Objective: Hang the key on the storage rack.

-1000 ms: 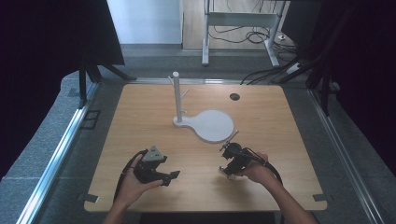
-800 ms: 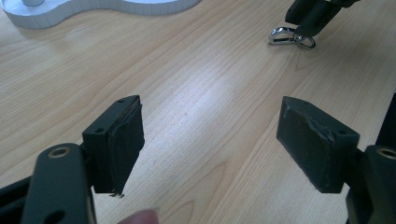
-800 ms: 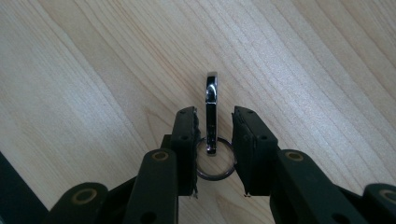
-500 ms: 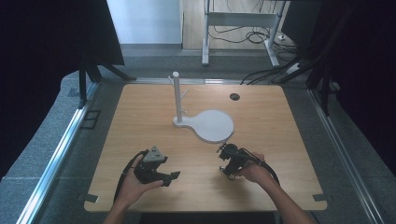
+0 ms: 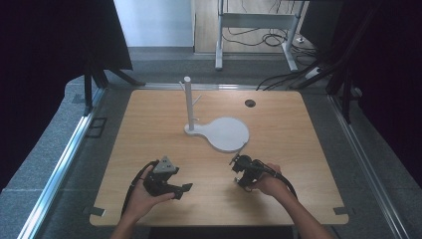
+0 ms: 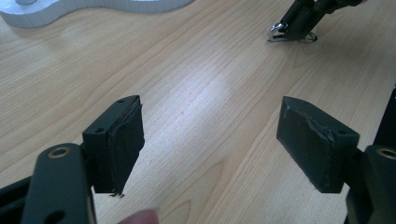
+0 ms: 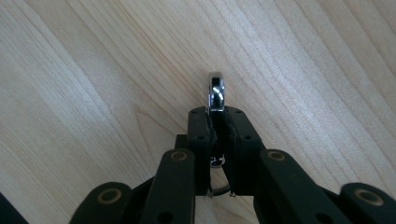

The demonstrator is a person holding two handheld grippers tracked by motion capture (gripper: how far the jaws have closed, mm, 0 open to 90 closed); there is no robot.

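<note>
Jaws of right gripper (image 7: 216, 114) have just been closing on one metal ring (image 7: 216, 91).

The shiny metal ring (image 7: 216, 91) pinched by the right gripper (image 7: 216, 112) is half hidden between its black jaws, its lower part and what hangs from it too dark to tell, while the white stand base (image 6: 93, 9) is cut off by the left gripper view's top edge.
</note>
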